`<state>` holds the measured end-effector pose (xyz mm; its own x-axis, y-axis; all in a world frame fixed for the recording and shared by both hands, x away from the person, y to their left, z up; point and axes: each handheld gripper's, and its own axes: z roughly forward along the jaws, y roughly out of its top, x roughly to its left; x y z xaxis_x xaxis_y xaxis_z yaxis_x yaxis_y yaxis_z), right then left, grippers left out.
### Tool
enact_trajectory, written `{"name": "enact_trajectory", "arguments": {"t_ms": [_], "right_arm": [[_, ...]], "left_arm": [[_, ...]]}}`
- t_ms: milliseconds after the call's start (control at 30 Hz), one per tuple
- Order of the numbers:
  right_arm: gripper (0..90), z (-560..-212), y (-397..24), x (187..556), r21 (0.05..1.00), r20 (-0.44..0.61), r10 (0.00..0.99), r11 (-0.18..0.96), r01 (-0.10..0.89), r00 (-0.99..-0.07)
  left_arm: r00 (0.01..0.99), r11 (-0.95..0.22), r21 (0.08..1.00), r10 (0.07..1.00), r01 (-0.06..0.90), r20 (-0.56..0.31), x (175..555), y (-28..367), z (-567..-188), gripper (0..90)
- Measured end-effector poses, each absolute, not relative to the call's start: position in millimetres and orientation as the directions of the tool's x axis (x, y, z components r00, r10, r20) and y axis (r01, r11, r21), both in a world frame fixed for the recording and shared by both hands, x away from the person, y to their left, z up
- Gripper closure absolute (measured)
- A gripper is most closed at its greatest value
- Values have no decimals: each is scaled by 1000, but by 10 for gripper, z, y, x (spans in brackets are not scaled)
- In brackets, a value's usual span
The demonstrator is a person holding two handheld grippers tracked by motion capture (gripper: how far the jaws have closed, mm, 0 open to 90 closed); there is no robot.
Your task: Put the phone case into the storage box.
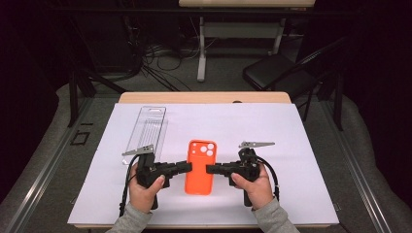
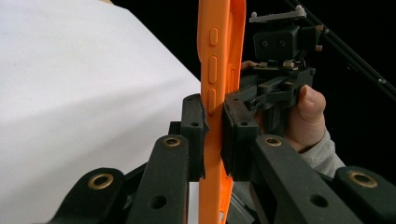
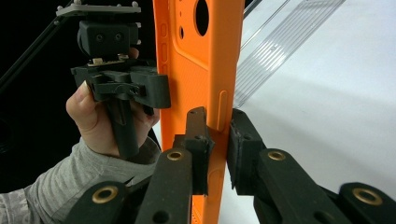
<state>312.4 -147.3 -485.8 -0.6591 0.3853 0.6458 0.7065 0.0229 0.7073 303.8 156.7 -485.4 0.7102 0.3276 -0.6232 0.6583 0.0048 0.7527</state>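
Note:
An orange phone case, back side up with its camera cutout at the far end, lies level over the white sheet between my two grippers. Whether it touches the sheet I cannot tell. My left gripper comes in from the left and is shut on the case's left edge; in the left gripper view its pads squeeze the orange rim near the side buttons. My right gripper comes in from the right. In the right gripper view its jaws are shut on the opposite rim.
A clear plastic package lies on the sheet behind the left gripper. The wooden table edge runs along the back. Beyond it are a black chair, a desk leg and cables on the floor.

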Motion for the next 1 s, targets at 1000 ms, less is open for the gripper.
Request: {"name": "enact_trajectory", "arguments": {"t_ms": [1000], "right_arm": [[812,-4851,-1478,3106,713,645,383,11,701,-662]], "left_arm": [[704,19,745,312,667,-638,3055,1577,-4864,783]]}}
